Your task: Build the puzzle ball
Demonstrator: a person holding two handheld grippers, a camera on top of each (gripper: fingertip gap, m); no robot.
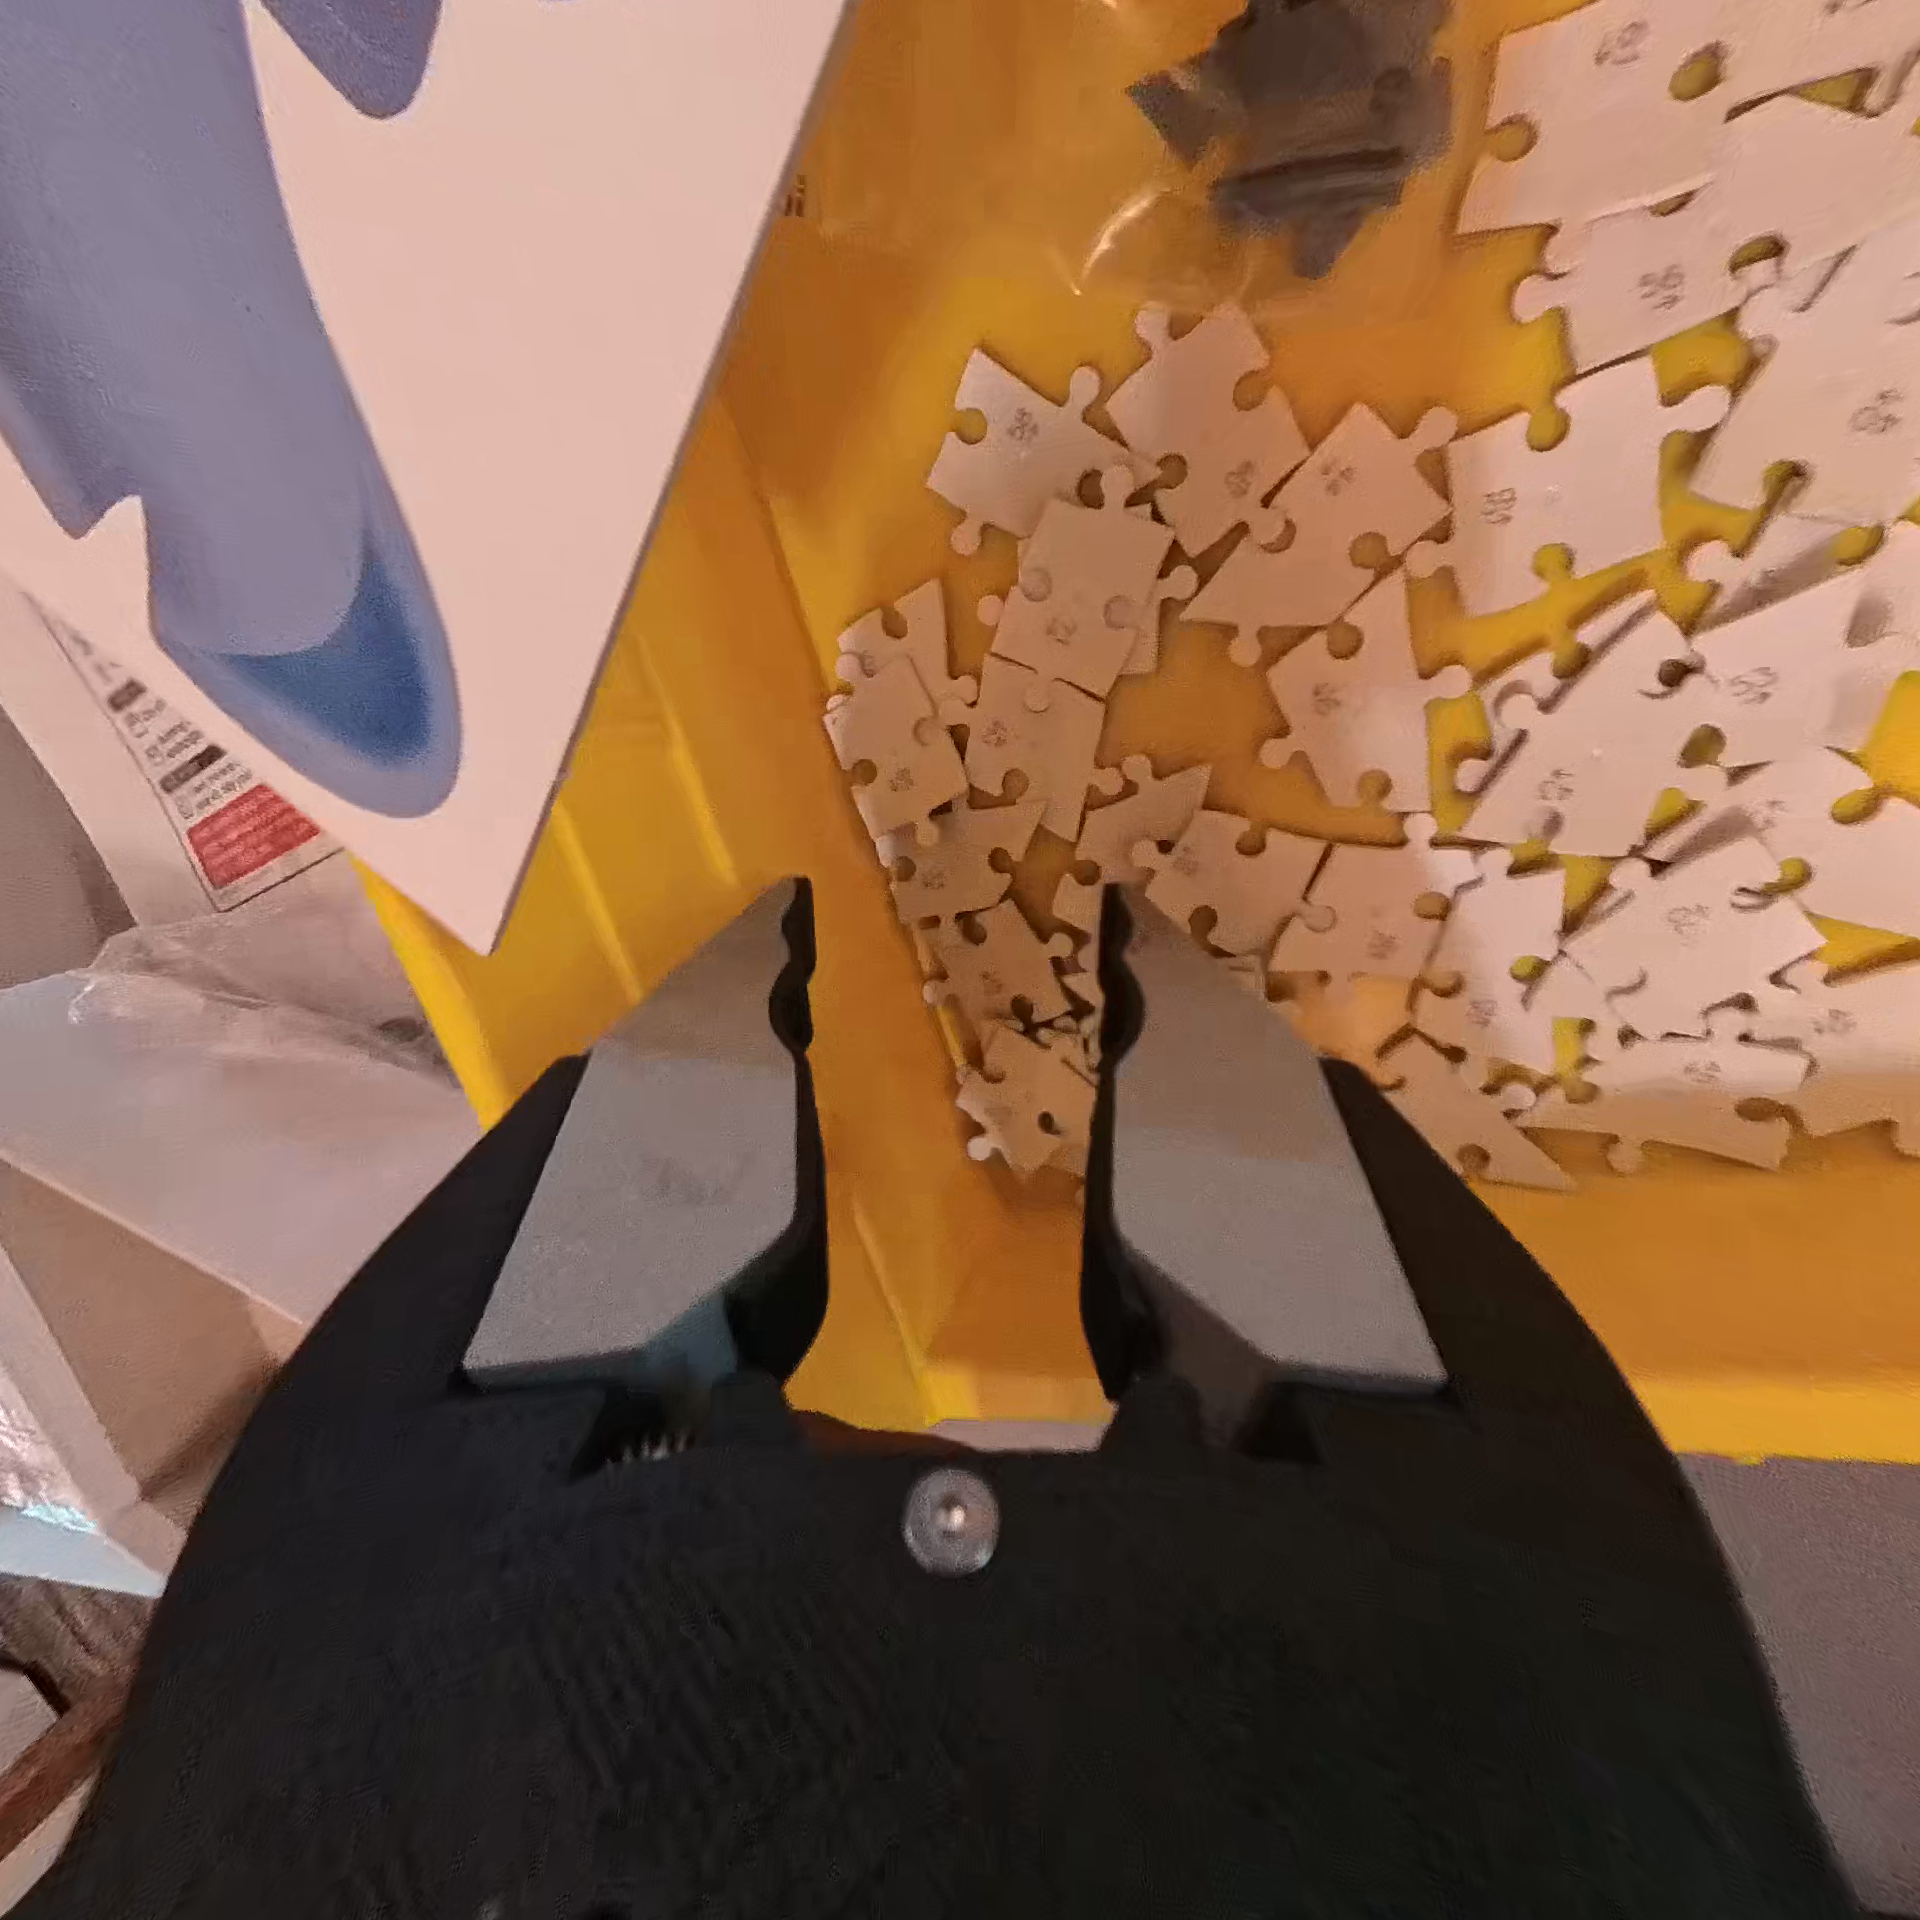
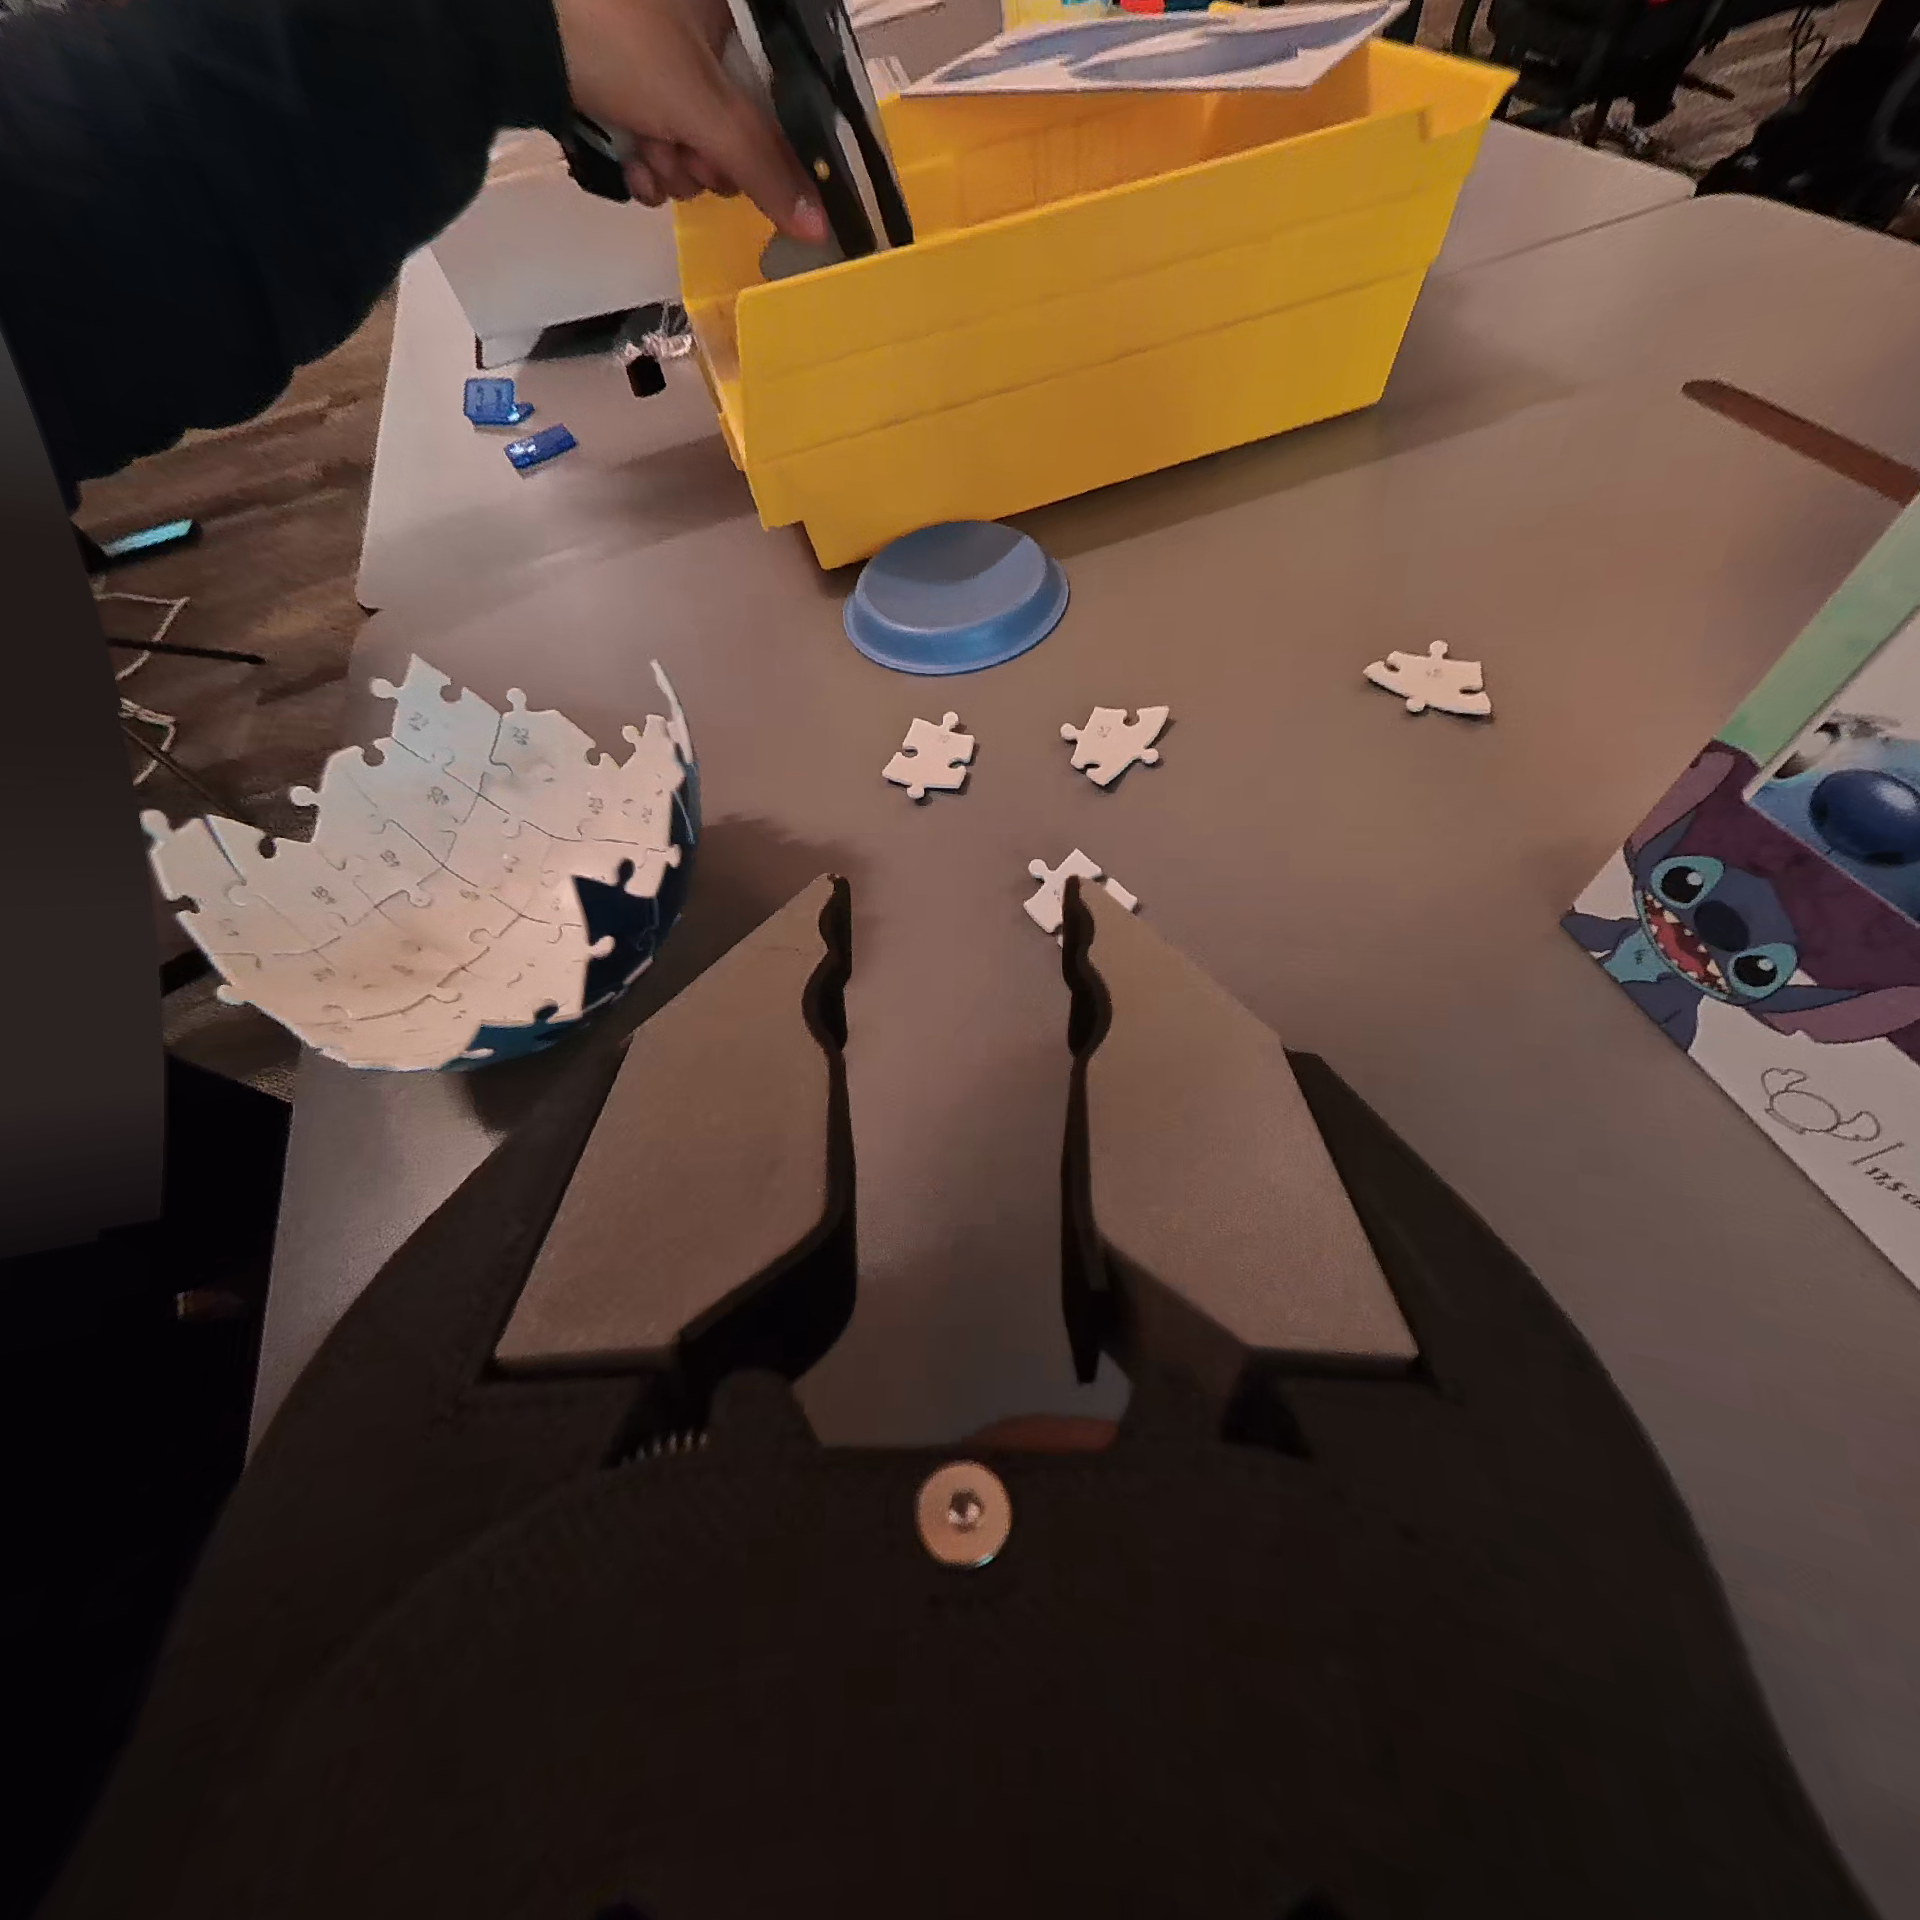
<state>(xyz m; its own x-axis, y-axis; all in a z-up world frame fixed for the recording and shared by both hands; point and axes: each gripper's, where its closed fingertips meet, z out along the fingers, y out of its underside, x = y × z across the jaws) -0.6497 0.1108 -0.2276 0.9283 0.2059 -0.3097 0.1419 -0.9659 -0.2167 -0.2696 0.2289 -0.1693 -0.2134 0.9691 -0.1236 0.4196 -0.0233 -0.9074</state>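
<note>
Four loose pieces [image 2: 1112, 744], blue dish [image 2: 956, 597], yellow bin [image 2: 1091, 343]

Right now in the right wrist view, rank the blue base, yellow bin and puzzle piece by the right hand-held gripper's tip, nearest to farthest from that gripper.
1. Puzzle piece, at the right fingertip of the hand-held gripper.
2. Blue base, ahead, mid-table.
3. Yellow bin, behind the base.

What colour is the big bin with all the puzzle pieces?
The bin is bright yellow, clearest in the right wrist view.
</note>
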